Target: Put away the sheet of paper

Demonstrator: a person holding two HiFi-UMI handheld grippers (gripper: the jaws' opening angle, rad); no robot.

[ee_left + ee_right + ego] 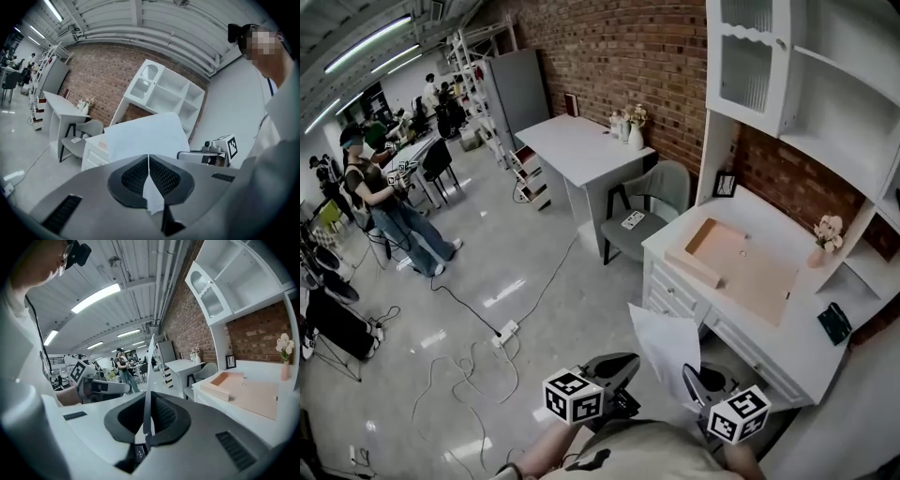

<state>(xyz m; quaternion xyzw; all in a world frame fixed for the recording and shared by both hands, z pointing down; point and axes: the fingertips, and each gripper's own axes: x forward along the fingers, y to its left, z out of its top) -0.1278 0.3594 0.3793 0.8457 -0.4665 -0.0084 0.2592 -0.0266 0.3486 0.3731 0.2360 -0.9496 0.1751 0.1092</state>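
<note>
Sheet of paper (664,349) hangs in the air in front of the person, over the floor (487,281) just beside the white desk, pinched near its lower edge from both sides. Its long axis runs up and away from the person towards the desk, and its far corner points at the grey chair (654,199).

On the left, other people (389,202) stand among tables at the far end of the room, and cables trail across the floor to a power strip (507,330). Nearer the middle, a white table (581,148) stands against the brick wall.

The left hand-held gripper (626,366) has its jaws pressed together on the sheet. In its own view, the paper comes out between the black pads (164,176) and spreads broad and white above them. The right hand-held gripper (694,380) is likewise clamped on the sheet. In its view, the paper is edge-on, a thin upright line rising from between the pads (165,414).

On the right, the desk's surface (769,333) carries a shallow peach tray (741,264), a small picture frame (725,185) against the wall, and a vase of pale flowers (825,239).
</note>
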